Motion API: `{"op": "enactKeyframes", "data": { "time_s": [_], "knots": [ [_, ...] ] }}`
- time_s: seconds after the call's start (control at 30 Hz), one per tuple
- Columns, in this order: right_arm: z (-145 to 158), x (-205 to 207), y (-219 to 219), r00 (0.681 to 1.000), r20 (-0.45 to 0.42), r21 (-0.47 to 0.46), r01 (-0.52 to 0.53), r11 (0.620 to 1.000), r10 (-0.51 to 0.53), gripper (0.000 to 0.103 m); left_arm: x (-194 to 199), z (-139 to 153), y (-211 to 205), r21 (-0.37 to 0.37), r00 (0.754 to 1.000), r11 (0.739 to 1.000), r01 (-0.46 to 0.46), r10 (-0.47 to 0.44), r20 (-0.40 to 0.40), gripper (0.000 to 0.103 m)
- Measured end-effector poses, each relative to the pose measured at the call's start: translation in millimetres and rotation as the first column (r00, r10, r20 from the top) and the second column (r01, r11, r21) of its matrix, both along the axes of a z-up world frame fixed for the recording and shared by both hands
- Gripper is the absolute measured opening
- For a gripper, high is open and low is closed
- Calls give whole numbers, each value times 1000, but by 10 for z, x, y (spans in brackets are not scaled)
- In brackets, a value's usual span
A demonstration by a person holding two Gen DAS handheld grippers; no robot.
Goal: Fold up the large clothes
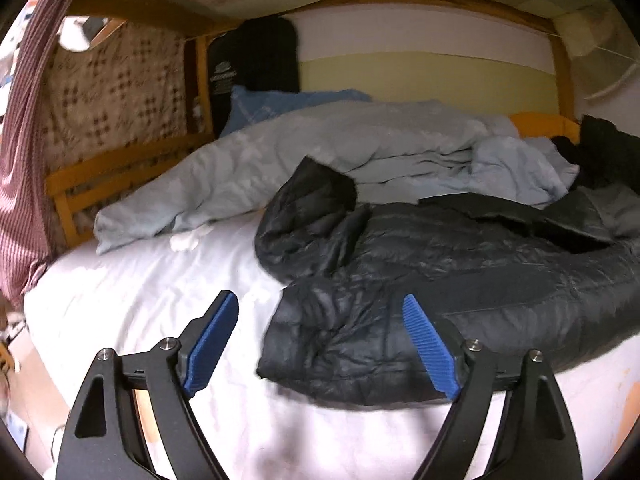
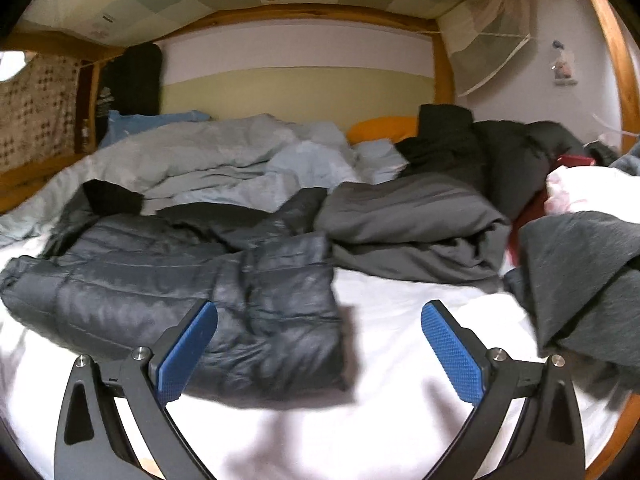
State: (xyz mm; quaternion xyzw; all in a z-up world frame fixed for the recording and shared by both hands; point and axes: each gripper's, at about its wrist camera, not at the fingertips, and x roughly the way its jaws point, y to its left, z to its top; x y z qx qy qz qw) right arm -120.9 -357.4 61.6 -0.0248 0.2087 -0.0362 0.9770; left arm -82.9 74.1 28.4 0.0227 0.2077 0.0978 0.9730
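Note:
A dark quilted puffer jacket (image 1: pixel 440 276) lies crumpled on the white bed sheet (image 1: pixel 140 300); it also shows in the right wrist view (image 2: pixel 180 292). Its left sleeve with a black cuff (image 1: pixel 332 188) points toward the back. My left gripper (image 1: pixel 320 312) is open and empty, its blue pads (image 1: pixel 212 340) straddling the jacket's near left corner from just above. My right gripper (image 2: pixel 320 316) is open and empty, hovering over the jacket's near right corner and the bare sheet (image 2: pixel 400 320).
A light blue duvet (image 1: pixel 320 148) is bunched behind the jacket. Grey garments (image 2: pixel 420 220) and black clothes (image 2: pixel 480 144) are piled at the right, with a grey cloth (image 2: pixel 580 280) near my right gripper. A wooden bed frame (image 1: pixel 100 176) and walls surround the bed.

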Motion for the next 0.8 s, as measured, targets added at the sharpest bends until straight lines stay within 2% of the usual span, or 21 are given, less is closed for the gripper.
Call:
{"op": "enactKeyframes", "data": {
  "time_s": [0.2, 0.37, 0.8],
  "knots": [
    [-19, 25, 130, 998, -17, -3, -55, 999, 55, 103, 55, -82, -156, 27, 998, 998, 57, -56, -28, 87],
    [-46, 59, 171, 997, -39, 4, -67, 998, 67, 103, 85, -126, -115, -8, 997, 999, 52, -53, -56, 87],
    [-123, 100, 246, 992, -77, 24, -95, 995, 96, 103, 99, -188, -95, -22, 996, 999, 49, -51, -73, 87]
  ]
}}
